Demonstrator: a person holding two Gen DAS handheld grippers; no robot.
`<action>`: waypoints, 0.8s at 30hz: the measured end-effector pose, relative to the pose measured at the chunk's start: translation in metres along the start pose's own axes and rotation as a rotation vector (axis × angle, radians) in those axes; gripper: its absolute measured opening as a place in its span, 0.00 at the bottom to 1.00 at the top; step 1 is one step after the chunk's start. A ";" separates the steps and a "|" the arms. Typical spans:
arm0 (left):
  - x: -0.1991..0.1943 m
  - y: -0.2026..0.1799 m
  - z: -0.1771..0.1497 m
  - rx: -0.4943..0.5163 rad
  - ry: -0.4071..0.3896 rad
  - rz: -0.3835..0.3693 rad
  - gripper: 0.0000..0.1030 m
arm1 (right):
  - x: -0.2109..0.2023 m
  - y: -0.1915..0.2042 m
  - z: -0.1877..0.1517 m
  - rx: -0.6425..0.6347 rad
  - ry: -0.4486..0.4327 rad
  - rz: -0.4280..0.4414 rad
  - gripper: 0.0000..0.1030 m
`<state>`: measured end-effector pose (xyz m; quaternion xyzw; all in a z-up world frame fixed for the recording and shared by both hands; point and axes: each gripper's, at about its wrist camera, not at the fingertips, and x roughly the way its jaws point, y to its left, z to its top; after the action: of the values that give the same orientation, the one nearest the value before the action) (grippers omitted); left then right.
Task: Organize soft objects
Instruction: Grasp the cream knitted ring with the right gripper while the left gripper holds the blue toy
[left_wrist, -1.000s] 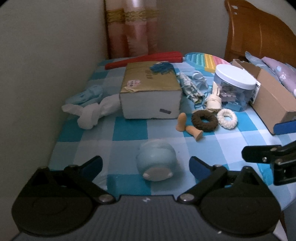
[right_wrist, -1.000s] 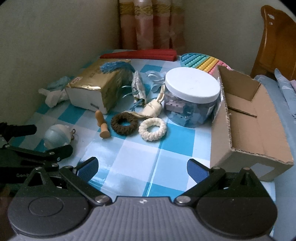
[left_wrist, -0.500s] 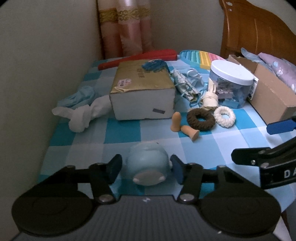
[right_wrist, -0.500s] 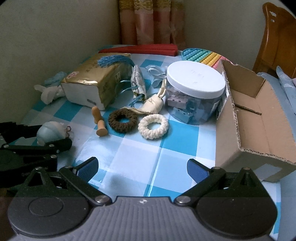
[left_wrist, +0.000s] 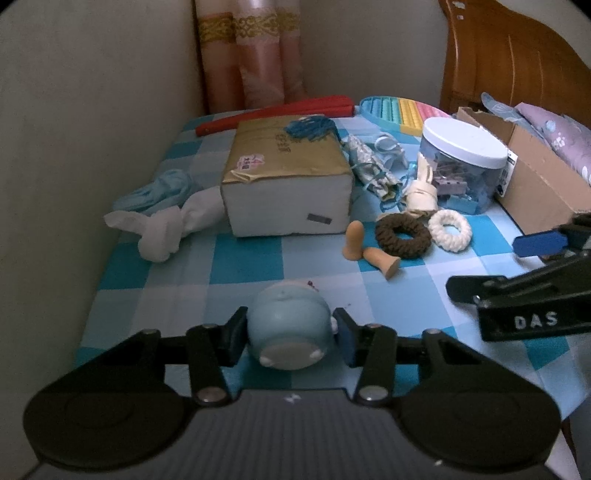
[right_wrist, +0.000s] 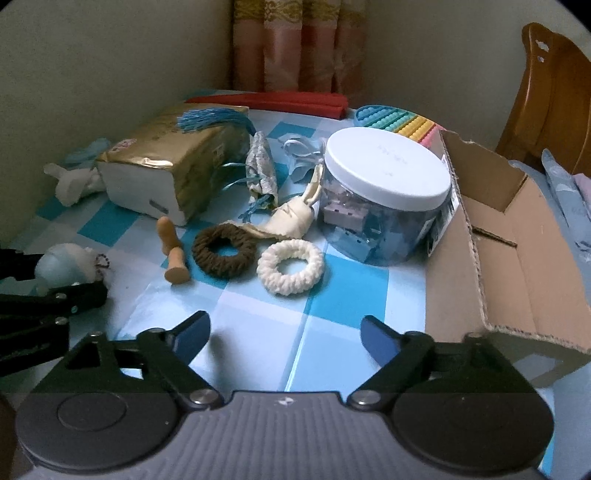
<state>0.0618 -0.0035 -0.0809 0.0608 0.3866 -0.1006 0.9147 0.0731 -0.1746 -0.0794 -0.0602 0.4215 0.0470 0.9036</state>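
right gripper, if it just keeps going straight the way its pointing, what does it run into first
Probably bare tablecloth: the right gripper, jaws open with nothing between them after just closing a little, points down at the table. Along that line beyond, the white knitted ring looks nearest, though depth is hard to judge.

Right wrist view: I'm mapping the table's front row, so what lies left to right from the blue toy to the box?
Blue toy → orange pegs → brown ring → white ring → cardboard box.
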 end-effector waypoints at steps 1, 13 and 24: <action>0.000 0.000 0.000 0.002 0.000 0.000 0.46 | 0.002 0.000 0.001 -0.001 -0.003 -0.002 0.83; 0.003 -0.001 0.001 0.009 0.010 0.010 0.46 | 0.021 -0.002 0.019 -0.040 -0.044 0.005 0.60; 0.003 0.000 0.002 0.003 0.016 0.007 0.46 | 0.014 -0.002 0.017 -0.033 -0.035 0.018 0.42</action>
<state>0.0647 -0.0039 -0.0817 0.0642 0.3934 -0.0973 0.9119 0.0957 -0.1739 -0.0790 -0.0704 0.4051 0.0630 0.9094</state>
